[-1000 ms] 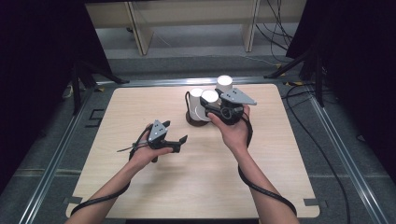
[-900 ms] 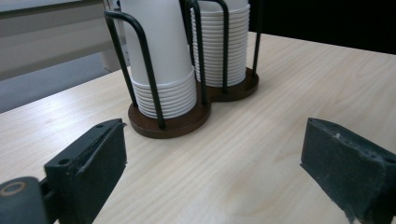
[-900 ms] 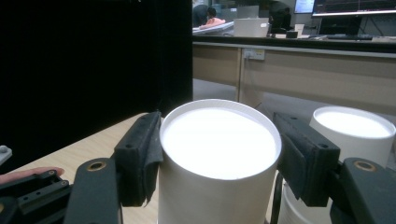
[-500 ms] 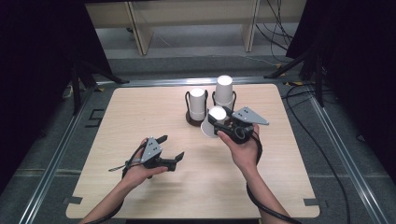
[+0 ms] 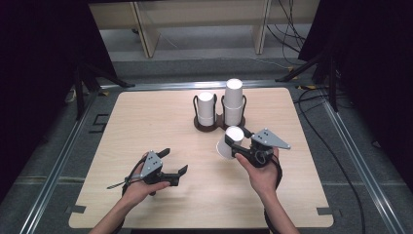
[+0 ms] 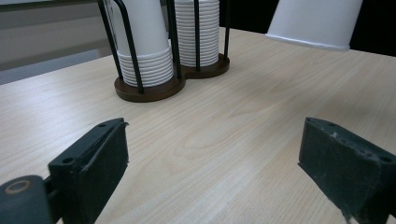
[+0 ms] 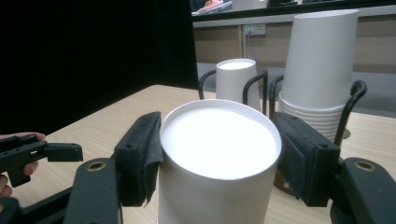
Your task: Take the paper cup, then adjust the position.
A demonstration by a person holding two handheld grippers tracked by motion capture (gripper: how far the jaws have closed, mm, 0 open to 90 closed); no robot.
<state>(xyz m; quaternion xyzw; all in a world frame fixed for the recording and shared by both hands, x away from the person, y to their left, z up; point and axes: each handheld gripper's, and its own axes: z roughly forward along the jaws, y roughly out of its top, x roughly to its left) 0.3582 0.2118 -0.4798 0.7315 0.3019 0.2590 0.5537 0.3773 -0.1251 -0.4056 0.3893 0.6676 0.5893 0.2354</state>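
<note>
High view: right gripper (image 5: 233, 145) pinching an upturned cup (image 5: 230, 142) near the rack (image 5: 214, 126); left gripper (image 5: 174, 162) spread, empty, low over the table (image 5: 146, 117).

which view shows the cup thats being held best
The right gripper view: the held cup is close up, upside down, between the right hand-held gripper's pads. The high view shows it small and tilted before the holder. The left gripper view catches just its rim end.

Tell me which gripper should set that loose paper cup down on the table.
Right. The right gripper is shut on the paper cup, just above the table; the left gripper stands open with nothing between its jaws.
</note>
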